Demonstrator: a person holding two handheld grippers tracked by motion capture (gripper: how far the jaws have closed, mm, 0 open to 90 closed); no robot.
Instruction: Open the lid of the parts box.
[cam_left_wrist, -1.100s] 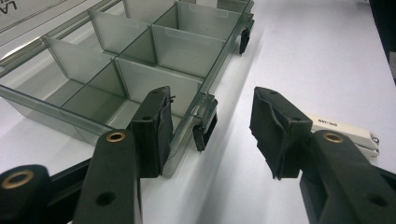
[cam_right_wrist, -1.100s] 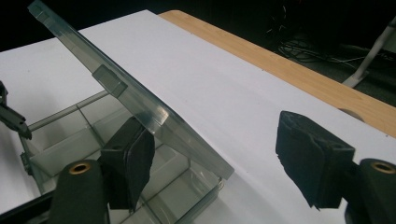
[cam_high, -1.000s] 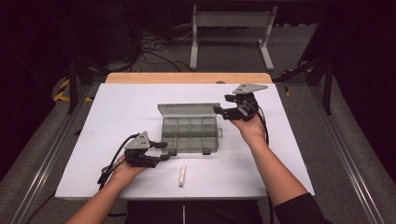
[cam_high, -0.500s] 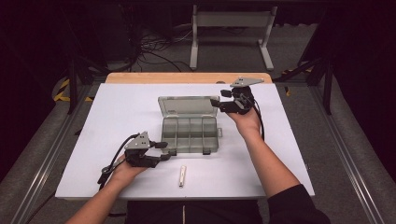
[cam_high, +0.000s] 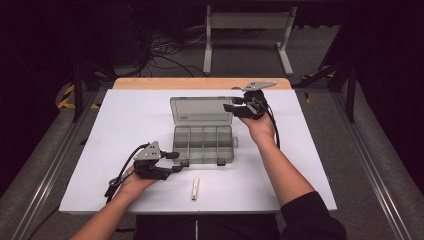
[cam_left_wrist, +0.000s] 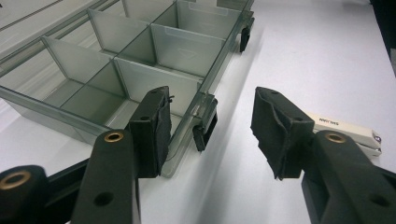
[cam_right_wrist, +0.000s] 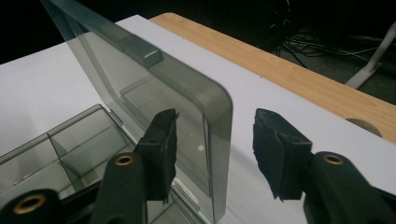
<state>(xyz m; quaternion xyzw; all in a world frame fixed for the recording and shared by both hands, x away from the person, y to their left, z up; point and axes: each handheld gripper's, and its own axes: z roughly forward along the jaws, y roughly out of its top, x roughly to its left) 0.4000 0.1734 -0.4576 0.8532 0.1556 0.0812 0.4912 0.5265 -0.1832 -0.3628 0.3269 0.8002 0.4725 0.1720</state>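
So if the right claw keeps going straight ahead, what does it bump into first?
Most likely the clear lid of the organizer box: its edge already stands between the right claw's open jaws, so the lid's side edge would probably meet it first.

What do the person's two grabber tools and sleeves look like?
Both are black. The left gripper and right gripper each carry a grey three-cornered plate and trail a black cable. Their jaws have brass-coloured rivets and rough black pads. The right arm wears a black sleeve.

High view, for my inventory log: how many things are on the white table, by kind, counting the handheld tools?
Clear compartment box, lid open: 1
Small white stick-shaped item: 1
Handheld tools: 2, left tool and right tool
Total: 4
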